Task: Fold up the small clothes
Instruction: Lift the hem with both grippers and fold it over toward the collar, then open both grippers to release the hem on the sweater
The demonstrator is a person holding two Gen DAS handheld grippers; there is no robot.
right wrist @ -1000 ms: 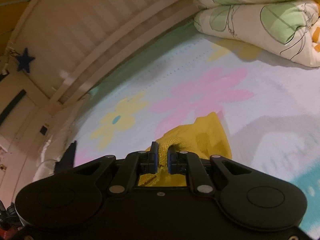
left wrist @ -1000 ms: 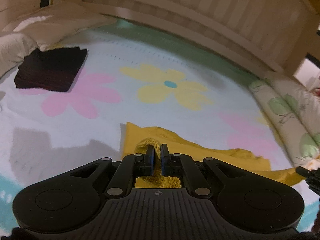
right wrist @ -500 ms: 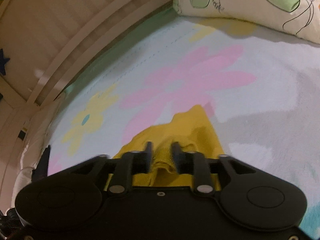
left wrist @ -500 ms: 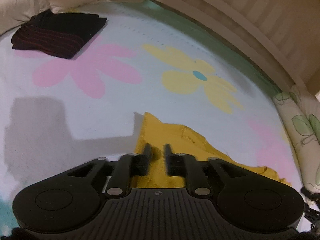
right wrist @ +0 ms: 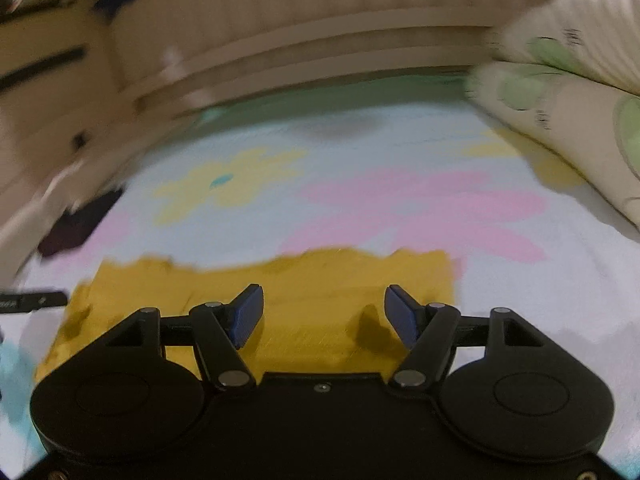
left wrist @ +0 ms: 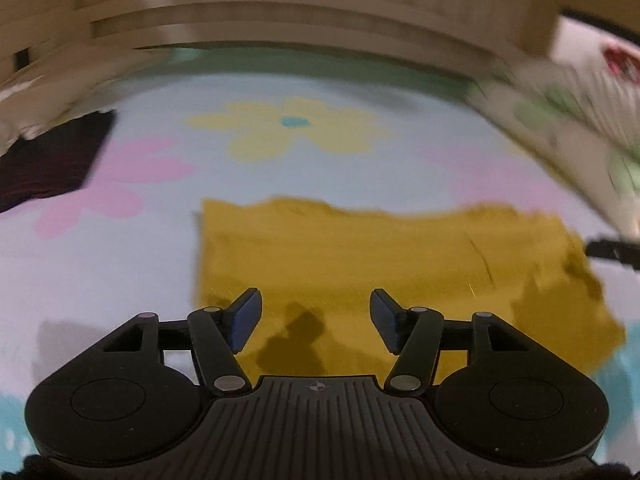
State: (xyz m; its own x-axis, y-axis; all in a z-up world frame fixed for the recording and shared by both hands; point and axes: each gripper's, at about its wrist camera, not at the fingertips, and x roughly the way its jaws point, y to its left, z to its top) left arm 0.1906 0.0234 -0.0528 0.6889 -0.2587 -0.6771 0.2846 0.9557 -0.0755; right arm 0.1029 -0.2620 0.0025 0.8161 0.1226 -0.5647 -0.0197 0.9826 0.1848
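Mustard-yellow knit garment [left wrist: 360,264] lies flat on flowered bedsheet [left wrist: 120,272] — both grippers' fingers [left wrist: 245,320] just opened, empty (dark folded cloth [left wrist: 48,160] already done); further folds likely remain.

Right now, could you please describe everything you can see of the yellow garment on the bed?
The yellow garment is mustard-coloured, soft knit-looking cloth, lying flat as a wide rectangle on the flowered bedsheet. Its far edge is slightly wavy and its right end rumpled. The left gripper and right gripper sit over its near edge; their jaws have just been opening, and the pads do not press on it. Motion blur hides finer detail.
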